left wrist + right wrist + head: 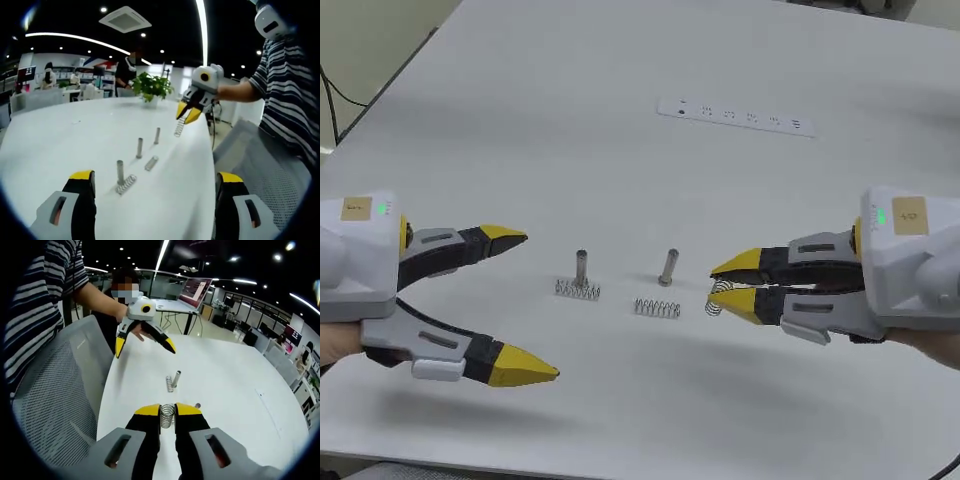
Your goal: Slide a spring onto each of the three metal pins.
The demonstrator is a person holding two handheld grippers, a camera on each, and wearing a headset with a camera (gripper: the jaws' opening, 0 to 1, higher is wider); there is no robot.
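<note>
1. Yellow tips of my right tool [715,285] are pinched on one spring [717,298], which hangs over the white bench [620,150].
2. My left tool [541,305] is wide open and holds nothing.
3. A second spring [577,290] lies right beside the left pin [581,266].
4. A third spring [657,308] lies near the middle pin [669,267].
5. The last pin [157,135] stands near the held spring.
</note>
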